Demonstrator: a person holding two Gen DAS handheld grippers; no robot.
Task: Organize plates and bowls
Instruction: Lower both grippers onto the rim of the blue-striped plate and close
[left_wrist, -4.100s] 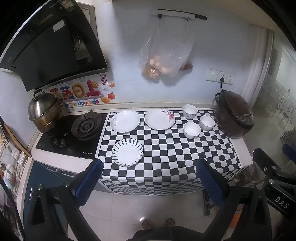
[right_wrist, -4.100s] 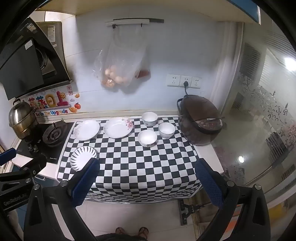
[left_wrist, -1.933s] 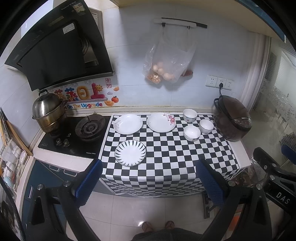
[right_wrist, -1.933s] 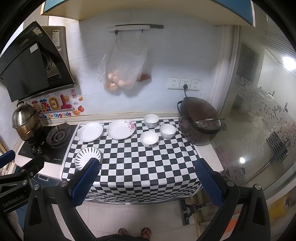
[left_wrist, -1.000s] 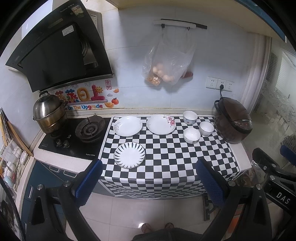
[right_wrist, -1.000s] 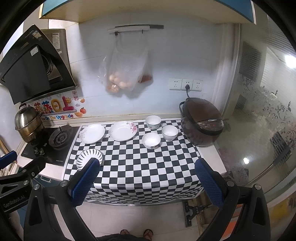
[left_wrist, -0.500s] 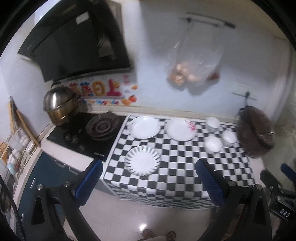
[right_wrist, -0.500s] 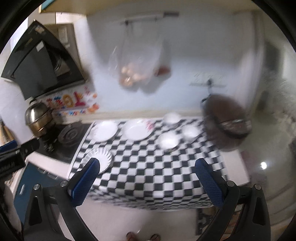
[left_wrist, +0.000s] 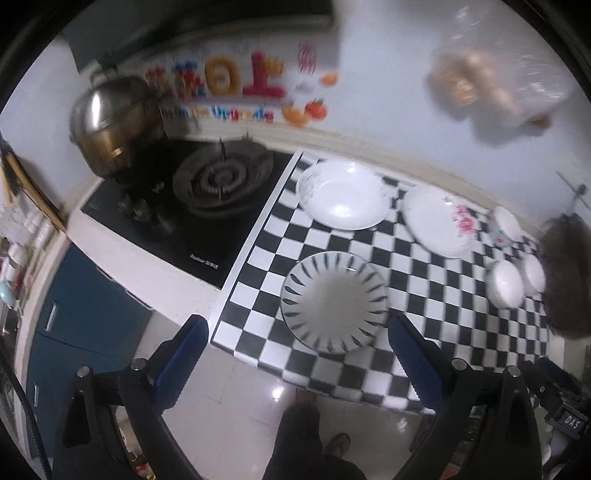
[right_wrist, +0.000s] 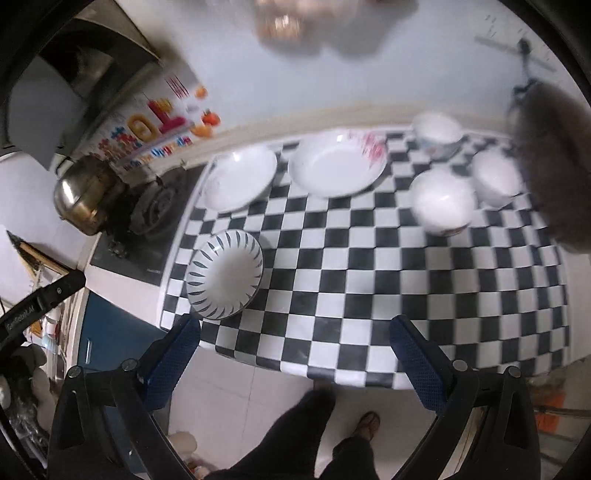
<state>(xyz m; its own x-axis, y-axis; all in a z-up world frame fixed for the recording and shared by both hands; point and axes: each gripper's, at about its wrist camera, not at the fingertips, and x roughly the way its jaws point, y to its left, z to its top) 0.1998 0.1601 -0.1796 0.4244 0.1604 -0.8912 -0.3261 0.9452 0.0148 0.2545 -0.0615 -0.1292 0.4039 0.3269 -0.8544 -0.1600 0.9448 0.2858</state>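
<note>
Here both tools, left tool (left_wrist: 295, 349) and right tool (right_wrist: 295, 345), tilt downward, jaws apart, empty.

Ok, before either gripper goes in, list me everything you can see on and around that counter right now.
striped plate: 1, white with dark rim stripes, front left of checkered cloth
plain plate: 1, white, back left of cloth
floral plate: 1, white with pink flowers, back middle
bowls: 3, white, clustered back right
checkered cloth: 1, black and white, covering counter
rice cooker: 1, brown, right end
gas hob: 1, black, left of cloth
steel pot: 1, silver, on hob's far left
plastic bag: 1, clear, hanging on wall
left gripper: blue pads, open, empty
right gripper: blue pads, open, empty
</note>
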